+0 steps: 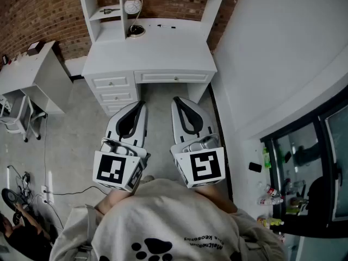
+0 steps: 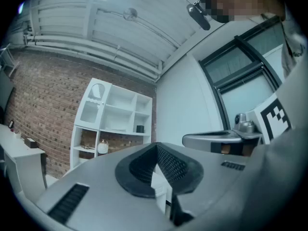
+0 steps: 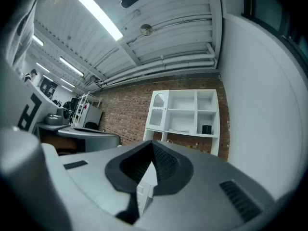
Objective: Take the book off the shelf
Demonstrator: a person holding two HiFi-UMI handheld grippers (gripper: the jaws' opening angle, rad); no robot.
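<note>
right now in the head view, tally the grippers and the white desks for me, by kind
grippers: 2 (left gripper, right gripper, both shut, nothing held)
white desks: 2 (desk with shelves, side desk)
total: 4

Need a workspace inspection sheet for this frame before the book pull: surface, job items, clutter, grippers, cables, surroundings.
Surface: white desk, drawers closed.
Job's things: shelf unit against the brick wall; book not clearly made out.
Clutter: round white ornament at the desk's back; small dark box on a shelf.
Grippers: left gripper and right gripper both shut, empty, side by side short of the desk.
Cables: cable on the floor, left.
Surroundings: side table left; white wall right.
</note>
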